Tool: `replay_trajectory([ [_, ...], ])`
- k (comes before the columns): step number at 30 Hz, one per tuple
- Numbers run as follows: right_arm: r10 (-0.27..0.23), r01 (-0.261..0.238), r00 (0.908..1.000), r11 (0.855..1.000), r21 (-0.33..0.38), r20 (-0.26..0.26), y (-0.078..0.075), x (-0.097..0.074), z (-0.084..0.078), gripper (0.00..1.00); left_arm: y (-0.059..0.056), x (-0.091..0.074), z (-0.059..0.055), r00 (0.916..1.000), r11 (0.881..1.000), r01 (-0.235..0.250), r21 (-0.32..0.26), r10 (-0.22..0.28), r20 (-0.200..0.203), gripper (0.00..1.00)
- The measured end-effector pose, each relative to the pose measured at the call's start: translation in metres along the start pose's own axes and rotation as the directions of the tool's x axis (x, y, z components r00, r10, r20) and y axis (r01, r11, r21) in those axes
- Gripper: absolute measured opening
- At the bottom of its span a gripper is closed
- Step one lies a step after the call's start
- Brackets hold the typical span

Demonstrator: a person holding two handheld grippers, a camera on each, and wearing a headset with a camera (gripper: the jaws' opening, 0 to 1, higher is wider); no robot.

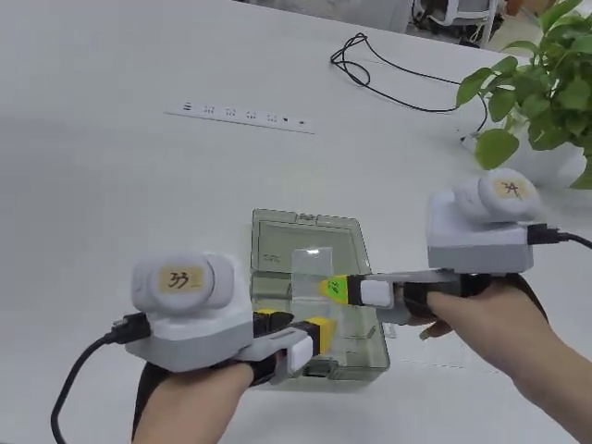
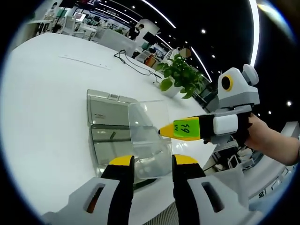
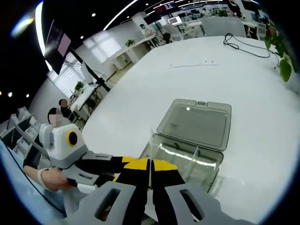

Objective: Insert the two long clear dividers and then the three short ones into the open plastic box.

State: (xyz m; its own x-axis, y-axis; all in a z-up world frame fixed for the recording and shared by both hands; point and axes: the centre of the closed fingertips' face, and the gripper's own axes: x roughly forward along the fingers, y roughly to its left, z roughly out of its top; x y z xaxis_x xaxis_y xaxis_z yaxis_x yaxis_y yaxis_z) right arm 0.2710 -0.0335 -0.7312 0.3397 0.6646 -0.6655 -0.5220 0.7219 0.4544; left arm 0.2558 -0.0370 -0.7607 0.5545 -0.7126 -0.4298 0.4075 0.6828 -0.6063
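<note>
Pinching a clear divider at its edge, the right tongs are clenched, their yellow tips pressed almost together with only the thin sheet between them. From the left gripper view the sheet stands upright and a little tilted, carried above the base of the plastic box. The green-labelled tip of the right tongs meets it from the side.

The left tongs are released, with a wide gap between the two yellow tips. The lower part of the divider appears within that gap, but I cannot tell whether either tip touches it. In the head view these tongs point at the near end of the box from the left, just beside its wall.

The box is smoky and see-through, and it lies on the white counter in front of the person. Its lid is folded flat open on the far side. The right gripper view shows thin clear walls already standing in the base; how many is unclear.

Farther back on the counter lie a white power strip and a looped black cable. A potted plant stands at the far right.
</note>
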Motion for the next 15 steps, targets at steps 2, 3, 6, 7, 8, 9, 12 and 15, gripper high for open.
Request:
replay_trajectory([
  [2,-0.014,0.014,0.9999,1.0,-0.006,-0.009,-0.005,0.0,0.002,0.02,0.0,0.0,0.002,0.9999,1.0,0.005,0.0,-0.005,0.012,0.3],
  [3,-0.01,0.01,0.9999,1.0,-0.002,-0.008,-0.005,0.0,0.004,0.02,0.001,-0.001,0.004,0.9995,1.0,0.009,0.002,-0.009,0.03,0.3],
  [6,-0.007,0.007,0.9999,1.0,0.018,-0.008,-0.004,0.0,0.007,0.01,0.0,-0.003,0.009,0.9989,0.999,0.01,0.037,-0.012,0.046,0.3],
  [7,-0.011,0.011,0.9999,1.0,0.02,-0.01,-0.004,0.0,0.007,0.01,0.001,-0.005,0.011,0.9986,0.998,0.01,0.061,-0.014,0.052,0.31],
  [8,-0.007,0.007,0.9999,1.0,0.027,-0.01,-0.004,0.0,0.008,0.01,0.001,-0.005,0.012,0.9985,0.997,0.011,0.082,-0.015,0.053,0.31],
  [9,-0.01,0.011,0.9999,0.999,0.037,-0.012,-0.004,0.0,0.009,0.01,0.003,-0.005,0.012,0.9989,0.991,0.012,0.132,-0.017,0.043,0.32],
  [12,-0.017,0.018,0.9998,0.998,0.067,-0.014,-0.009,0.0,0.012,0.01,0.006,-0.007,0.013,0.9993,0.975,0.018,0.221,-0.024,0.027,0.41],
  [15,-0.036,0.038,0.999,0.996,0.084,-0.026,-0.012,-0.002,0.014,0.01,0.01,-0.011,0.014,0.9991,0.943,0.036,0.332,-0.042,0.01,0.47],
])
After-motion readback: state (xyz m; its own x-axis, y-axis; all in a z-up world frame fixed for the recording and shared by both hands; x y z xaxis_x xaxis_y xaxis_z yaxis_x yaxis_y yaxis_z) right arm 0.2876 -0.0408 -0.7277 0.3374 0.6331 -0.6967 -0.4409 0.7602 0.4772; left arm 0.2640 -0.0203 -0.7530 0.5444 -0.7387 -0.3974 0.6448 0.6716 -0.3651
